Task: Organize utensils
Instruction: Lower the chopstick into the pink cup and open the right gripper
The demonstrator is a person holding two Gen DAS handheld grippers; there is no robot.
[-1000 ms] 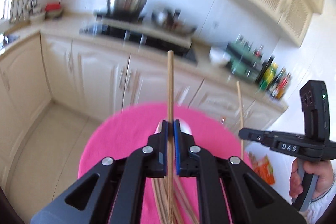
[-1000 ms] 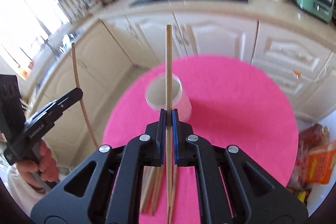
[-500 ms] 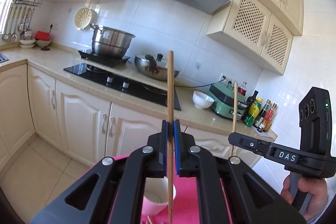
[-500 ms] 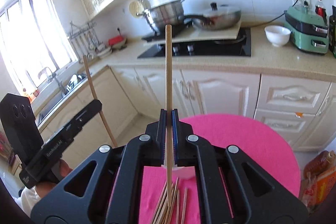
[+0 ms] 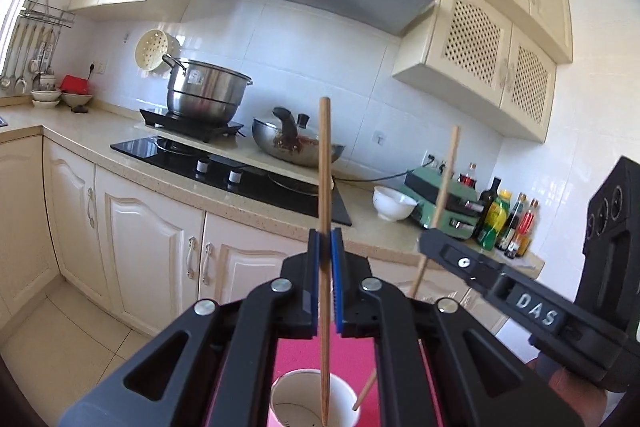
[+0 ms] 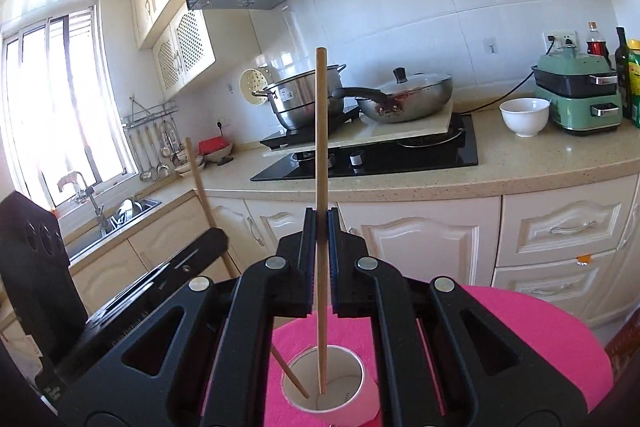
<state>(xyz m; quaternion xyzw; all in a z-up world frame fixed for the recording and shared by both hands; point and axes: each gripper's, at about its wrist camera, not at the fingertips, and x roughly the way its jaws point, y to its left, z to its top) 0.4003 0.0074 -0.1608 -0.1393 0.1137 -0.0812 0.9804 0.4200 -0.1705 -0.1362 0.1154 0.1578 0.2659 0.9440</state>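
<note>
Both claws are over the paper cup (image 6: 330, 381) on the pink cloth (image 6: 520, 339). The left gripper (image 5: 325, 259) pinches one chopstick (image 5: 325, 227) upright, its tip inside the cup's rim with room all round. The right gripper (image 6: 321, 231) clamps the other chopstick (image 6: 321, 187) upright too (its lower end also dips inside the rim). In the right view the left chopstick slants in near the cup's left edge, close to its partner. The counter edge (image 6: 440, 193) sits well behind.
</note>
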